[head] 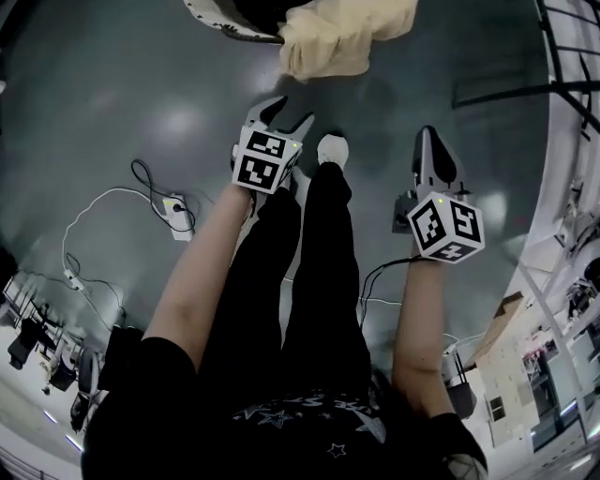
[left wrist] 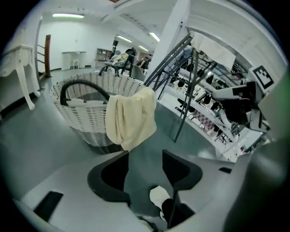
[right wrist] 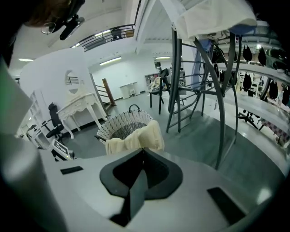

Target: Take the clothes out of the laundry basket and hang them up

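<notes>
A white woven laundry basket (left wrist: 81,108) stands on the grey floor, and a pale yellow cloth (left wrist: 131,118) hangs over its rim. The head view has the cloth (head: 337,37) at the top with the basket (head: 220,23) cut off by the frame edge. My left gripper (head: 281,117) is open with nothing between its fingers, a short way in front of the cloth. My right gripper (head: 433,155) is shut and empty, farther right. From the right gripper view, basket (right wrist: 124,124) and cloth (right wrist: 136,139) lie ahead.
A grey metal drying rack (right wrist: 199,86) with pale cloth on top stands right of the basket; its bars (head: 562,75) reach the head view's right edge. A white power strip (head: 178,216) and cables lie on the floor at left. My legs and white shoe (head: 332,148) are between the grippers.
</notes>
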Demonstrator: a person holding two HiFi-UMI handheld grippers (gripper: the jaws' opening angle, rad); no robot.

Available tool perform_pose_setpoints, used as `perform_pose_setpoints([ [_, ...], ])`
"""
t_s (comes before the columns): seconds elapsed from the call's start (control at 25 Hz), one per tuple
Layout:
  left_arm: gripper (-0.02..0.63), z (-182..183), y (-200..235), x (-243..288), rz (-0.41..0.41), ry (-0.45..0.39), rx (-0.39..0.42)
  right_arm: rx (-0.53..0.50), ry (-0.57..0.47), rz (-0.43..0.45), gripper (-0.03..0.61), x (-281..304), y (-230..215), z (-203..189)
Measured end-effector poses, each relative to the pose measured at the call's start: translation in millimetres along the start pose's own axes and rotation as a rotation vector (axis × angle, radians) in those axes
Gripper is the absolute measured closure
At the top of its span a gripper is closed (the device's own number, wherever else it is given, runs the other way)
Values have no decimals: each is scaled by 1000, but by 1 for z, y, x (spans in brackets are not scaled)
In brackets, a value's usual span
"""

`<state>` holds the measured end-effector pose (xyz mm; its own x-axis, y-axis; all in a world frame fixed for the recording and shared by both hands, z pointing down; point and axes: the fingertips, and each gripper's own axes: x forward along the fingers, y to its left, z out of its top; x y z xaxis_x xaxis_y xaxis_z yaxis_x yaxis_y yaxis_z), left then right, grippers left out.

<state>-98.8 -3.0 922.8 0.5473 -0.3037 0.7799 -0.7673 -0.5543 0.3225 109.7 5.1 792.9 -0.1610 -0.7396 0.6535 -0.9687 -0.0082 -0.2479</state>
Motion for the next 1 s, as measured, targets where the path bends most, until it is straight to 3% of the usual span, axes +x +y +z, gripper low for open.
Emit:
perform_pose_setpoints([
  [0.12, 353, -12, 15, 36, -29, -5, -92, 2, 20, 22, 569, 21, 0, -20],
  [0.32, 319, -18, 34, 78, -17, -31, -168, -29, 46, 76, 569, 37, 5, -40],
  [0.56, 321, -9, 37, 108, -13, -41, -163, -49, 76, 109, 569, 48, 4, -56],
  [0.6, 336, -6, 38, 107, -6, -49, -166, -47, 79, 109, 569, 48, 3, -57],
  [0.76, 526, 2, 35, 88, 26, -68, -162, -40, 90, 114, 569, 46, 3, -58],
  [1.0, 578, 7, 2, 34, -59, -92, -178, -61, 98, 133, 569, 40, 14, -41],
])
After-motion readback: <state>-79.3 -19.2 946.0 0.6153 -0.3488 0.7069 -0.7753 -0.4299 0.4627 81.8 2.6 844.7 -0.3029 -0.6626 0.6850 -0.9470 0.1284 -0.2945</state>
